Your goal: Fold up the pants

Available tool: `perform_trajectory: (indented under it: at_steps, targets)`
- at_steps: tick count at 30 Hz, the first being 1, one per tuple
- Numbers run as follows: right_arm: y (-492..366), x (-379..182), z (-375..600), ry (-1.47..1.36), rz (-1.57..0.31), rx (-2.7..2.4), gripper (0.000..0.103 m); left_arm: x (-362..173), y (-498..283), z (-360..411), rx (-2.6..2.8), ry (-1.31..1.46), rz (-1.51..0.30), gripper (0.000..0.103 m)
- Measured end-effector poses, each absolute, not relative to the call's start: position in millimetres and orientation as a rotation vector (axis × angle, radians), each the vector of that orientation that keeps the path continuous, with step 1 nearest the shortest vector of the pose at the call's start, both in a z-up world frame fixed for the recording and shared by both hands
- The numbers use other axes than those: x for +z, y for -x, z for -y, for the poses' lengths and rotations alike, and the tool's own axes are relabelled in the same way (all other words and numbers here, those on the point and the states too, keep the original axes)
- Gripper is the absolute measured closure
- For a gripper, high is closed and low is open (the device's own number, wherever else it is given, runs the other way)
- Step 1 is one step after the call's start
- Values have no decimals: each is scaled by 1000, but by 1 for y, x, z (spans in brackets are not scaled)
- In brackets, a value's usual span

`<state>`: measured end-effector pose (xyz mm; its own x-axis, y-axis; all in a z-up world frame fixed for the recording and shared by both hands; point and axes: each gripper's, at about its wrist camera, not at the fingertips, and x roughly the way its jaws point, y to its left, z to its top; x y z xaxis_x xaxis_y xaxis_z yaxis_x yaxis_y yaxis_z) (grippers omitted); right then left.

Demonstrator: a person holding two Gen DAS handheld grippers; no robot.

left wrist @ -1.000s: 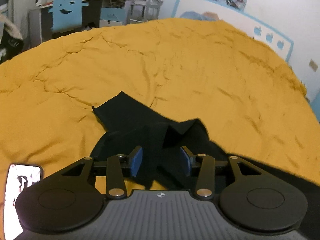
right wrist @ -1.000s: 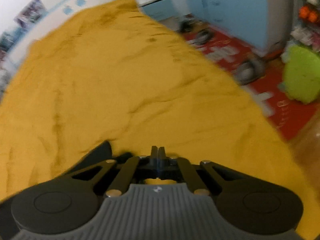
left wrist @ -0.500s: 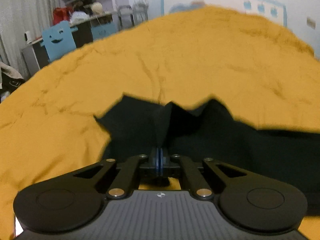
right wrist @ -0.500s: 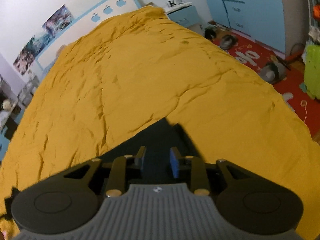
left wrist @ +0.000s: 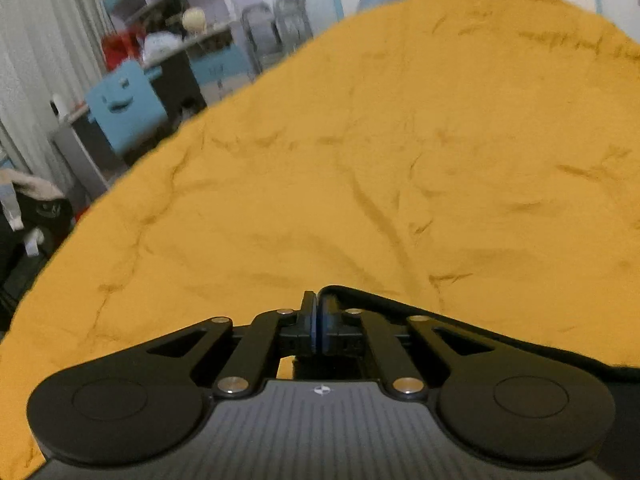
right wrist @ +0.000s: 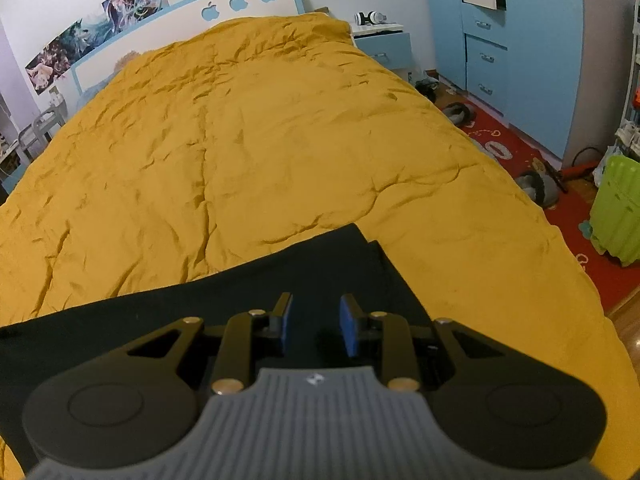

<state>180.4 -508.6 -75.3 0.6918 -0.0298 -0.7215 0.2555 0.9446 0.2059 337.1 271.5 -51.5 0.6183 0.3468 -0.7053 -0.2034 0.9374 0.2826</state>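
The black pants point(right wrist: 248, 284) lie flat on the yellow bedspread point(right wrist: 240, 140), a leg end reaching to the right. My right gripper point(right wrist: 316, 322) is open just above the pants, holding nothing. In the left wrist view my left gripper point(left wrist: 318, 320) is shut on an edge of the black pants point(left wrist: 460, 320), which run off to the right behind the gripper body. Most of the pants are hidden in that view.
The bed's right edge drops to a red rug point(right wrist: 560, 168) with slippers point(right wrist: 536, 188) and a green bin point(right wrist: 618, 208). Blue wardrobe point(right wrist: 520, 40) and nightstand point(right wrist: 384, 44) stand far right. A desk and blue chair point(left wrist: 124, 108) stand beyond the bed's left edge.
My left gripper closed on the pants and lifted, so the fabric dropped mostly out of its view. My right gripper opened, released the pants and pulled back above the leg end.
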Motion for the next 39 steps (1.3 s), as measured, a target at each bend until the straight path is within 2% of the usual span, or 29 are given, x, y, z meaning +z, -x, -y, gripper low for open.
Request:
perform_trajectory:
  at_steps: [1,4,9,12,18,20,22,30,35,36,37,39]
  targets:
    - [-180,-75,508,-302,-795,-161,81,-56,-341,-274,330,-185,-852,78]
    - [-176,-73,503,-287,-792,-152,81,-55,-328,-284,385,-103,-810,64]
    - [-169,-72,498,-271,-779,-147,81,-43,-276,-318,408,226,-745,46]
    - [-163,-74,498,-291,-762,-150,81,-57,-247,-342,369,520,-758,37]
    - [-153,-76,495,-359,-757,-158,80,-107,-237,-360,394,818,-722,39]
    - [-146,-74,491,-348,-759,-164,80,-114,-241,-360,404,849,-691,54]
    - [-138,-70,490,-337,-761,-182,80,-113,-244,-358,416,840,-678,99]
    - [-125,-64,493,-332,-754,-207,80,-31,-208,-343,352,635,-542,99]
    - [-125,-66,490,-340,-754,-185,80,-87,-209,-371,423,606,-715,97]
    - [-125,-68,489,-347,-758,-182,80,-95,-209,-375,450,611,-718,94]
    - [-123,-68,488,-351,-759,-178,80,-98,-208,-377,473,610,-707,83]
    - [-117,-66,483,-345,-759,-166,80,-100,-208,-386,522,608,-687,81]
